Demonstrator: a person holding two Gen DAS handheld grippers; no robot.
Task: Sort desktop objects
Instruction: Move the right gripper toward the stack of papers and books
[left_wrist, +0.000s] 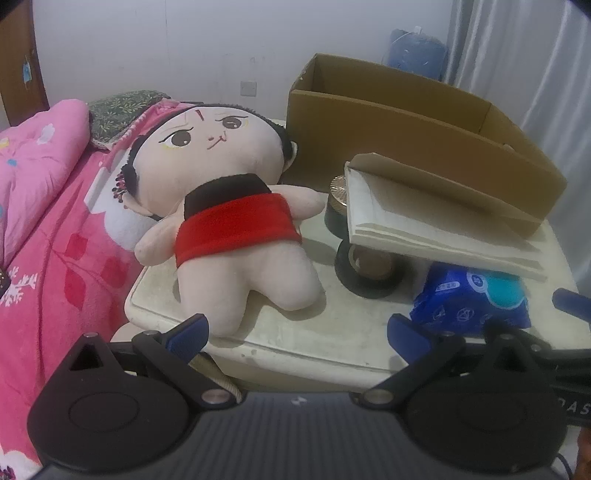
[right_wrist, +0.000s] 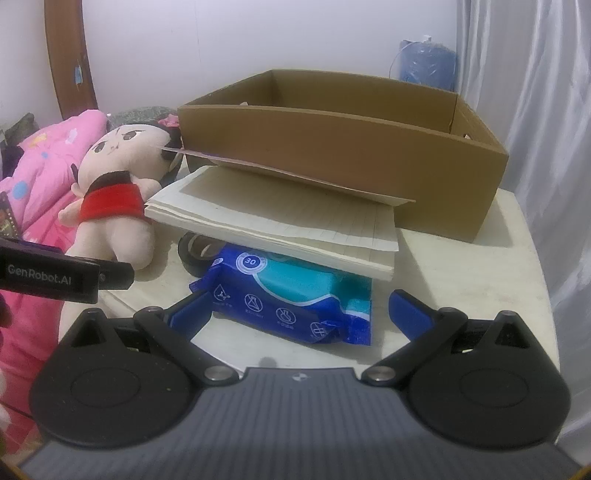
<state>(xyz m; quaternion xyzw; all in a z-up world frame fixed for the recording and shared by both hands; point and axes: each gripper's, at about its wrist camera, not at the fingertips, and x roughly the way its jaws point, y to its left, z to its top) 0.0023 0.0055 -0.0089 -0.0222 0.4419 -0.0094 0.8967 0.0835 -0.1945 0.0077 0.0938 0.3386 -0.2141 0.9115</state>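
Plush doll: lies face up on the desk, left of the cardboard box; its head reaches past the desk's far-left edge toward the pink bedding; red band round its middle, black collar above it

Notebook: open pad of lined paper, just in front of the cardboard box; its brown cover leans against the box's front wall; the pad sits tilted, propped on the things under it

Wet-wipes pack: blue and teal, in front of the cardboard box; its far end is tucked beneath the notebook, its near end lies bare on the desk

Black tape roll: flat on the desk, partly under the notebook's left edge, between the doll and the wipes pack

Round tin: dark, gold-topped, close against the cardboard box's front-left corner; the notebook's corner rests over it

Cardboard box: open-topped, at the back of the desk; what it holds cannot be seen

Left gripper: jaws spread wide, holding nothing; over the desk's near edge, in front of the doll's legs

Right gripper: jaws spread wide, holding nothing; they flank the near end of the wipes pack
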